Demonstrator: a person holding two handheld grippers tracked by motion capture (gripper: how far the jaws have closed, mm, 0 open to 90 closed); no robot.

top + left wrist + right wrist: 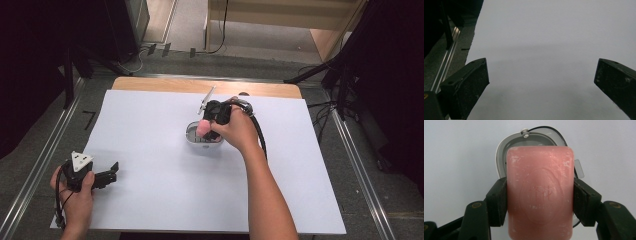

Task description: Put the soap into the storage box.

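The right gripper point(540, 202) holds a pink bar of soap point(540, 192). Its two black jaws press on the soap's sides. The soap hangs right over a white soap dish point(501, 157) with a grey inside. In the high view, the dish point(192, 134) sits near the middle of the white table top point(150, 165). The left gripper point(541, 77) rests near the table's left front corner. Its jaws are wide apart with nothing between them. The left hand point(75, 197) holds it low on the table.
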